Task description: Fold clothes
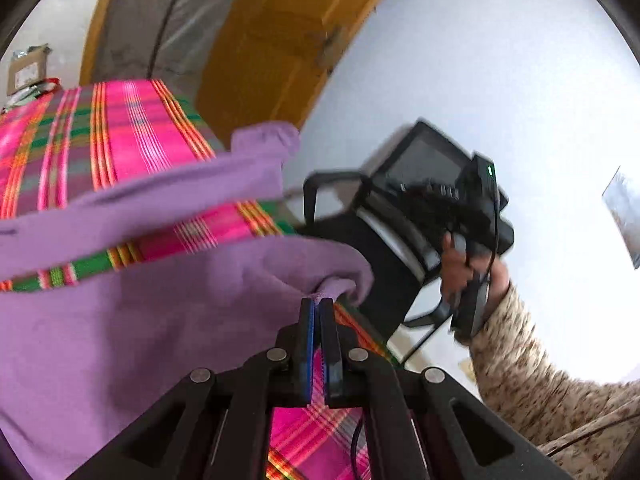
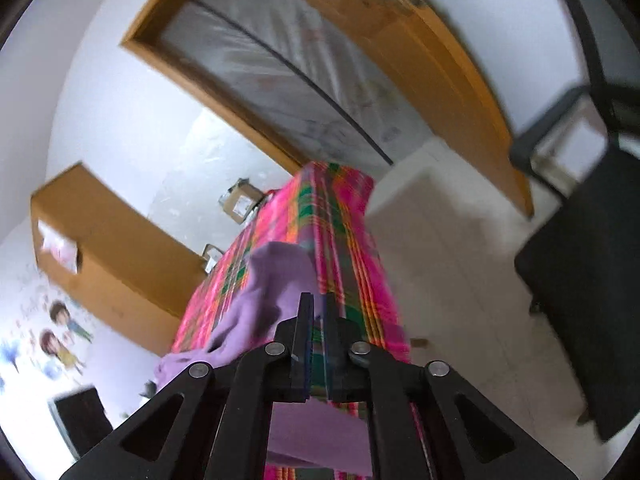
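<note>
Left gripper [image 1: 317,300] pinched tight on a bunched edge of the purple garment [image 1: 120,320], blue-lined fingers [image 1: 307,344] nearly touching with fabric wedged between the tips. Garment spread wide over the pink plaid cloth [image 1: 132,128] covering the table, one fold lifted so a strip of plaid shows through between two purple layers. Sleeve or corner end [image 1: 268,136] sticking up near the far table edge.

Right gripper [image 2: 317,304] with fingers drawn narrow, a thin slit left between them; cannot tell if anything is caught there. Same garment [image 2: 272,276] seen past the tips, draped on the plaid cloth [image 2: 344,240] and hanging off the near side under the gripper body.

From left wrist view: right hand [image 1: 472,264] in a speckled beige sleeve [image 1: 520,360] wrapped around the other gripper's black handle, held off to the table's side, apart from the garment. Black chair [image 1: 360,240] behind it. Heavy motion blur there.

Background: wooden door frame [image 2: 460,80], cardboard boxes [image 2: 240,200] at the table's far end, cartoon wall stickers [image 2: 60,332], black chair [image 2: 592,280] on pale floor.
</note>
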Demonstrator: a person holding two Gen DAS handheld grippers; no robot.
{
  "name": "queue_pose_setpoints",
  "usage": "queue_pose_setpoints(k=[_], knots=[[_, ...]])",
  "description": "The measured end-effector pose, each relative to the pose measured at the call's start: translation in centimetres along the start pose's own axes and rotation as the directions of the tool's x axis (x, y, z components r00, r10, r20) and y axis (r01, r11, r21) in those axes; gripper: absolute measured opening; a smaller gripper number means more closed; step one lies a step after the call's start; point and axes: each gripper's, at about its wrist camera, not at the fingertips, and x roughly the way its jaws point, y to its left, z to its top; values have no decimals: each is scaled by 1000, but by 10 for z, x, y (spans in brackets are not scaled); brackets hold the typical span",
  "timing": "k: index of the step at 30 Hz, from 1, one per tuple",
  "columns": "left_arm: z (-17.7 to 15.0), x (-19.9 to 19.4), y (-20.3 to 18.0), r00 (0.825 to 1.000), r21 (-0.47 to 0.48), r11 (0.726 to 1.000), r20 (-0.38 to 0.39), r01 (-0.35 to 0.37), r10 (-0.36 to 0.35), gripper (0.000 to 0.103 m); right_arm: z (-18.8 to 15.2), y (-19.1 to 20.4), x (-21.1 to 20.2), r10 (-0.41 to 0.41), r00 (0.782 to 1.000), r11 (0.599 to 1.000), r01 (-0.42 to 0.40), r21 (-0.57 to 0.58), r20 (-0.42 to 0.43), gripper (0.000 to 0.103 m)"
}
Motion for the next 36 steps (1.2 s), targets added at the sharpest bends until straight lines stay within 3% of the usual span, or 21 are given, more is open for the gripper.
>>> queue_pose_setpoints(k=[3, 5, 9, 16, 19, 26, 30, 34, 36], knots=[[-6, 9, -1, 999, -7, 1000, -34, 16, -17, 3, -14, -19, 0, 4, 1000, 998, -3, 70, -10, 17], [-7, 11, -2, 999, -9, 1000, -42, 17, -17, 3, -25, -32, -4, -19, 999, 994, 22, 103, -28, 29], [-9, 12, -5, 999, -8, 1000, -47, 25, -25, 3, -53, -40, -12, -21, 997, 989, 33, 145, -78, 33], [-15, 22, -9, 996, 1, 999, -78, 36, -36, 3, -101, -25, -20, 60, 985, 976, -24, 216, -163, 36], [-19, 30, -9, 995, 4, 1000, -101, 25, -25, 3, -109, -15, -10, 90, 973, 972, -40, 230, -211, 36], [-22, 32, -8, 995, -8, 999, -91, 34, -34, 3, -108, -12, 12, 78, 969, 964, -14, 265, -233, 37], [-23, 33, -9, 995, -10, 999, -90, 38, -38, 3, -105, -9, 15, 44, 974, 967, 14, 255, -222, 35], [-23, 36, -13, 994, -5, 999, -96, 50, -50, 3, -100, -4, 19, 20, 980, 973, 27, 228, -199, 12], [-23, 39, -14, 993, -5, 998, -100, 55, -55, 3, -98, -2, 18, 1, 981, 977, 40, 209, -194, 7]])
